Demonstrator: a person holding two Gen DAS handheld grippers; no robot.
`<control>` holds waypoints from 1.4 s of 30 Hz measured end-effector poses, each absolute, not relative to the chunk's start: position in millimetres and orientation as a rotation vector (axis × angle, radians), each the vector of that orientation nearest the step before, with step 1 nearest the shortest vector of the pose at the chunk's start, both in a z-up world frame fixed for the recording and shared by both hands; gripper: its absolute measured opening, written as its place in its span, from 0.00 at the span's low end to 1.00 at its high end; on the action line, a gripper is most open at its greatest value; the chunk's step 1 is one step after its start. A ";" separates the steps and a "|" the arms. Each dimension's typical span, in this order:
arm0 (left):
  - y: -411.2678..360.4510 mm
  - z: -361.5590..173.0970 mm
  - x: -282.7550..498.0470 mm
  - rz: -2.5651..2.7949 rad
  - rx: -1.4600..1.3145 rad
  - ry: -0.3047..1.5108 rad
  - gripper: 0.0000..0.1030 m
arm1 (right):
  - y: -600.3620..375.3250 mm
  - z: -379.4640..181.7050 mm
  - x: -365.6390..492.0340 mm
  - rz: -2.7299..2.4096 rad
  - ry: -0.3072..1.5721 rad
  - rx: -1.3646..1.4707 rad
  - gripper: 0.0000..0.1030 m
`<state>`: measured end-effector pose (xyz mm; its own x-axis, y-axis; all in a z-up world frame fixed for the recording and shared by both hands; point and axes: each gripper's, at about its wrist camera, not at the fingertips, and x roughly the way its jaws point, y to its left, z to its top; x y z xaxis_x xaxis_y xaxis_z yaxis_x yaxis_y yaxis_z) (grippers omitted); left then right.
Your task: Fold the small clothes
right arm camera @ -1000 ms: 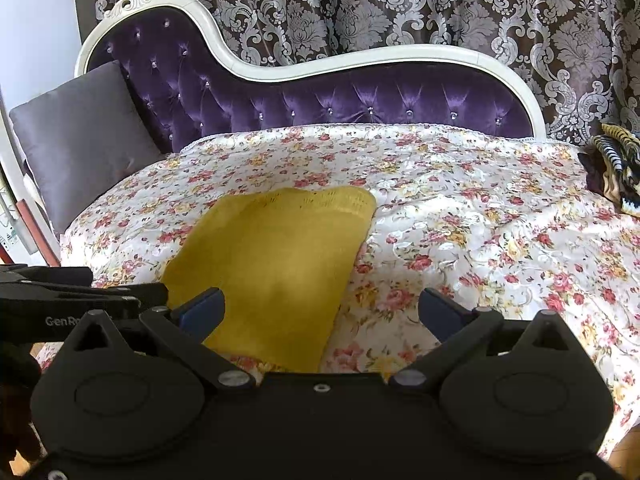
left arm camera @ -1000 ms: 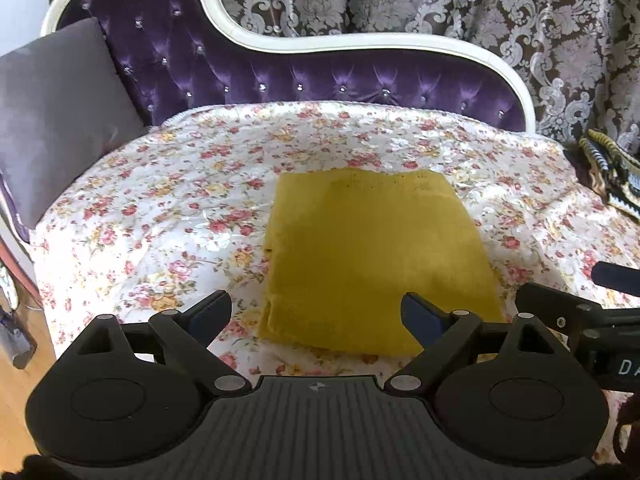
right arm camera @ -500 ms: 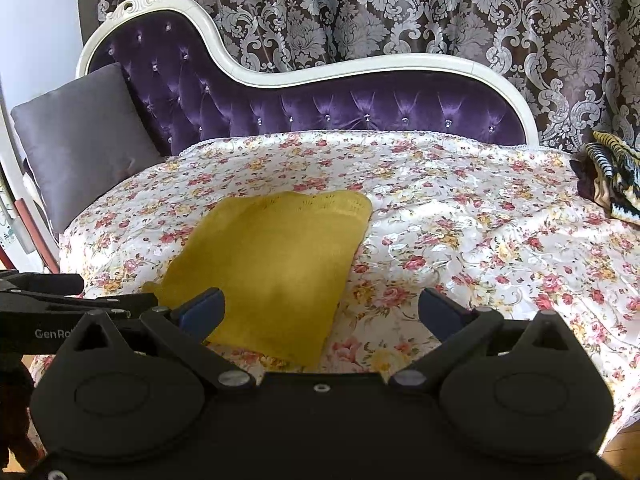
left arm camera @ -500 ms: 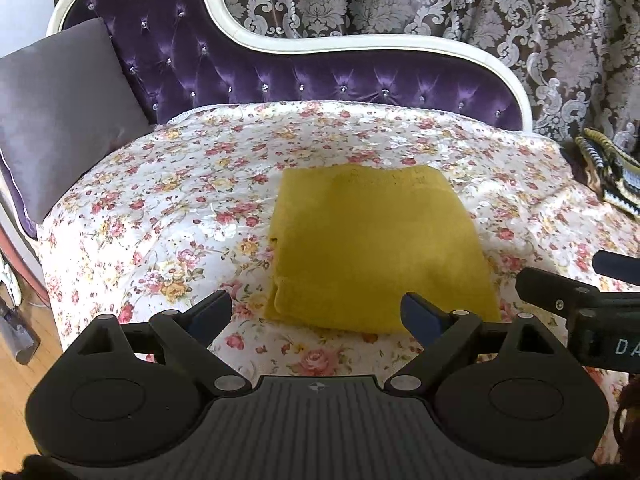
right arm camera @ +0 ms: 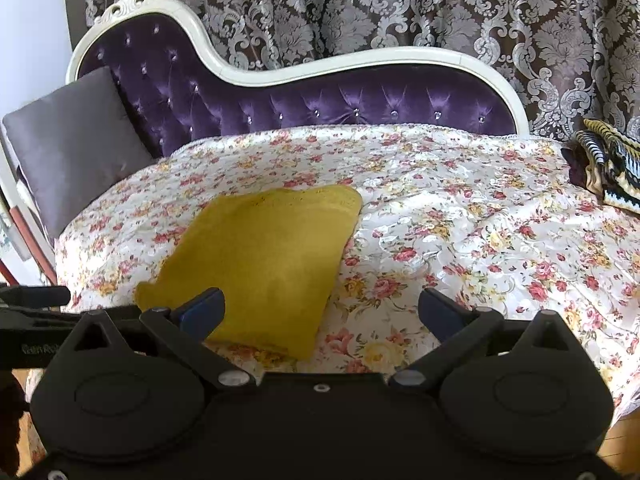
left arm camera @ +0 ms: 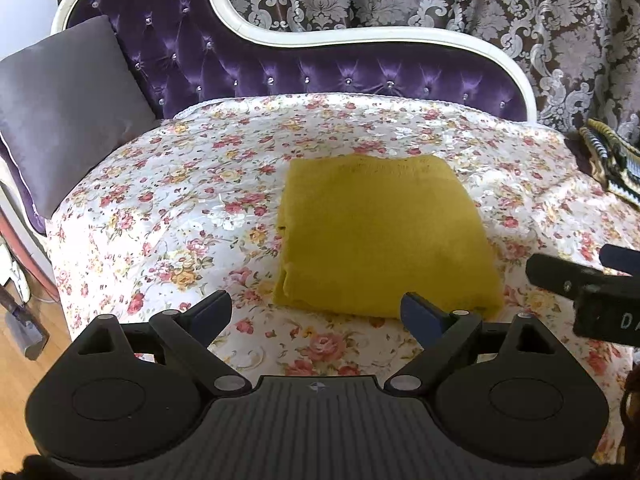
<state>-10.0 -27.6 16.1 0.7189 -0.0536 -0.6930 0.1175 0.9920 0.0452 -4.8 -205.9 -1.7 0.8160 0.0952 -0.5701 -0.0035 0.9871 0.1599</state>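
left view only: yellow garment (left arm camera: 384,240) left-edge layers

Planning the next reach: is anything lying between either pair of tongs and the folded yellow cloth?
Nothing visible: only bare floral bedspread separates the open left tongs and right tongs from the folded mustard-yellow cloth.

Left wrist view: set low off the front edge of the floral bedspread (left arm camera: 168,216), faced toward the purple headboard (left arm camera: 320,76); the yellow folded cloth (left arm camera: 380,240) is seen near, straight ahead.
Right wrist view: set likewise, the cloth (right arm camera: 264,256) seen left of centre.
Shared: bedspread, headboard, cloth, grey cushion (right arm camera: 72,148).
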 end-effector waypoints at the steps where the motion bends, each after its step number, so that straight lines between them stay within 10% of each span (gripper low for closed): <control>1: -27.7 16.1 -10.3 -0.093 0.089 0.763 0.89 | -204.6 -2.6 -4.7 0.053 0.620 0.152 1.00; 42: -25.4 -1.0 6.6 -0.117 0.037 0.883 0.89 | -198.7 -7.7 2.4 0.044 0.641 0.144 1.00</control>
